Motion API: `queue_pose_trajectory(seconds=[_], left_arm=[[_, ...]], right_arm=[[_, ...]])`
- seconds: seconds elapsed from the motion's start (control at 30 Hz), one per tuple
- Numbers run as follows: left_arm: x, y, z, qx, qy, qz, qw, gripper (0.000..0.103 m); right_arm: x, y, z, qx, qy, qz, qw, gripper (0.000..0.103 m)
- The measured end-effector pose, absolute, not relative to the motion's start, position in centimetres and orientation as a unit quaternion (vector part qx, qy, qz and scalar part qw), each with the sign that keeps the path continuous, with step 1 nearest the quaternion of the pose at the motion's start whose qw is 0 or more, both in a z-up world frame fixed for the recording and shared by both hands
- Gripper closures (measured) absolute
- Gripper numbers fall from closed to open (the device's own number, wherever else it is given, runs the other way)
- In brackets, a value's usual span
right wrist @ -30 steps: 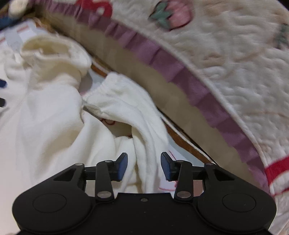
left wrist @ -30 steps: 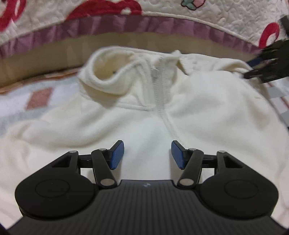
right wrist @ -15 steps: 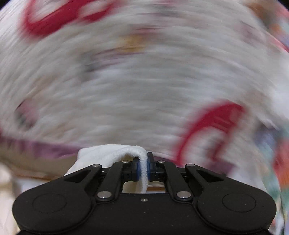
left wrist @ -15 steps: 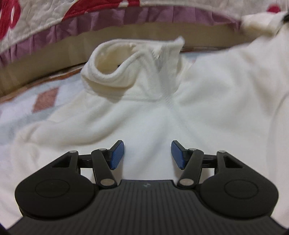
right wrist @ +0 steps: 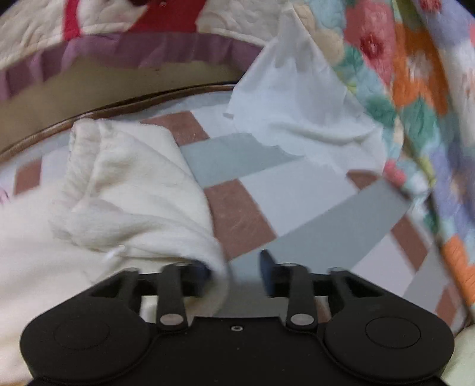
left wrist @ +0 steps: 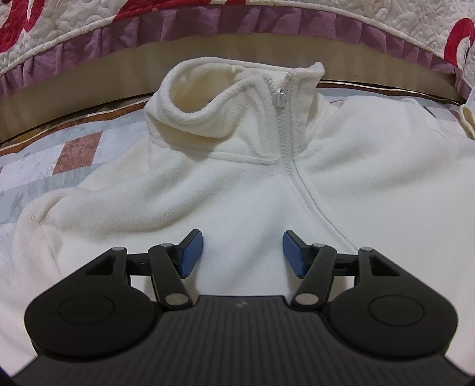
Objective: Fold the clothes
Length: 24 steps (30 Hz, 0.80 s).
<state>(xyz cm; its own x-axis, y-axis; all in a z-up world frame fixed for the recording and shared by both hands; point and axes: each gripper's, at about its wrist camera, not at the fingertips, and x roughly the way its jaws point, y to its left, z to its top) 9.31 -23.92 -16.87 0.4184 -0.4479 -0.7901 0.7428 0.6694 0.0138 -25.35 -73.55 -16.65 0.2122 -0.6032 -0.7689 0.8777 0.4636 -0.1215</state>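
Cream fleece jacket (left wrist: 237, 190) lies flat on the patchwork mat (right wrist: 297, 190), collar (left wrist: 207, 98) toward the quilt's purple ruffle (left wrist: 207, 26). My left gripper (left wrist: 242, 252) hovers over the chest, jaws wide, holding nothing. My right gripper (right wrist: 234, 274) is spread too; the bunched sleeve (right wrist: 133, 190) drapes against its left finger, ungripped.
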Motion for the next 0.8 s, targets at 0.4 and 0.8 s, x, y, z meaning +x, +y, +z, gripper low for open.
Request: queue_pose_trajectory(seconds=[0.4, 0.8], left_arm=[[7.4, -25.5, -13.5, 0.147, 0.298, -0.48, 0.812, 0.044], [11.7, -38.2, -10.6, 0.266, 0.265, -0.481, 0.792, 0.029]], right_arm=[[-22.8, -66.3, -17.0, -0.073, 0.421, -0.322, 0.845, 0.07], [-20.7, -68.9, -14.7, -0.113, 0.371, -0.366, 0.846, 0.097]])
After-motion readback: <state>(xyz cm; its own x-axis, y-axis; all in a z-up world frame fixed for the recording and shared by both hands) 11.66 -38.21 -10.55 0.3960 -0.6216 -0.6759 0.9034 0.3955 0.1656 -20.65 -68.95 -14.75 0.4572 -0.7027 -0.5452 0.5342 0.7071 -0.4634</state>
